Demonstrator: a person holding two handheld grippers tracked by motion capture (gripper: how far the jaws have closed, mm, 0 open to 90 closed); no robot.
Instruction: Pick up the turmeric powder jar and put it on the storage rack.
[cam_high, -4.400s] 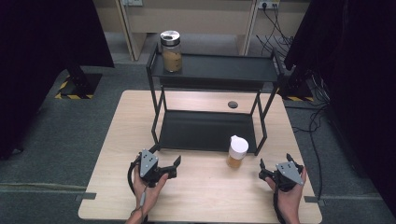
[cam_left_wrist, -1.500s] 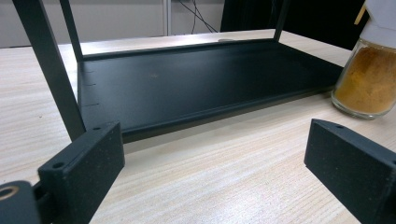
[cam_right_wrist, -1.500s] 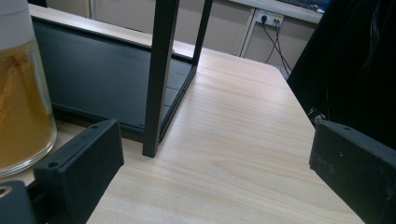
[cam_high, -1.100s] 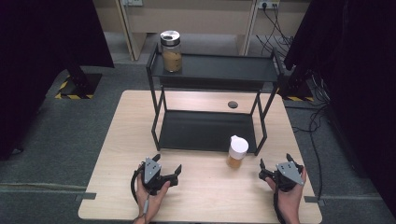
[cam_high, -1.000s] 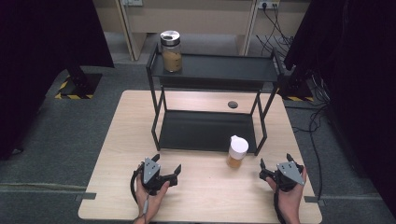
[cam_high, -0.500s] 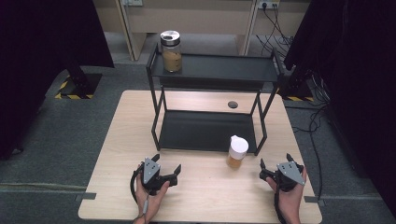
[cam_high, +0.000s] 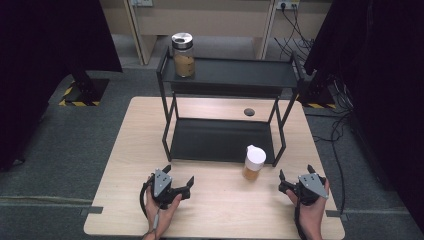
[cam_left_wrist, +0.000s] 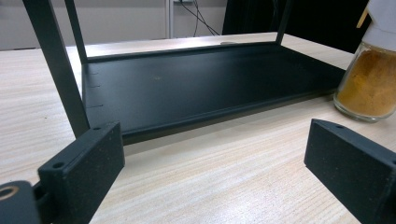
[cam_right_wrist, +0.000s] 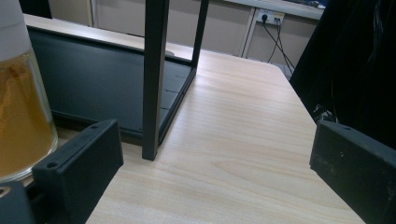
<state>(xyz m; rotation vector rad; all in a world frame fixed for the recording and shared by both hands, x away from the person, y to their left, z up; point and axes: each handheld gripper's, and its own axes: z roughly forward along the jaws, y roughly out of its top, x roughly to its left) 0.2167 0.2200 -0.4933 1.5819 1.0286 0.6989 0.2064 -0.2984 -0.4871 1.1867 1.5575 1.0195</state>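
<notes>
Both claws released, nothing gripped — your left claw and right claw rest low on the bench. The spice jar stands upright on the bench, just in front of the rack's bottom shelf, nearer your right claw. Approach level, straddle the glass below the white lid — then squeeze.
</notes>
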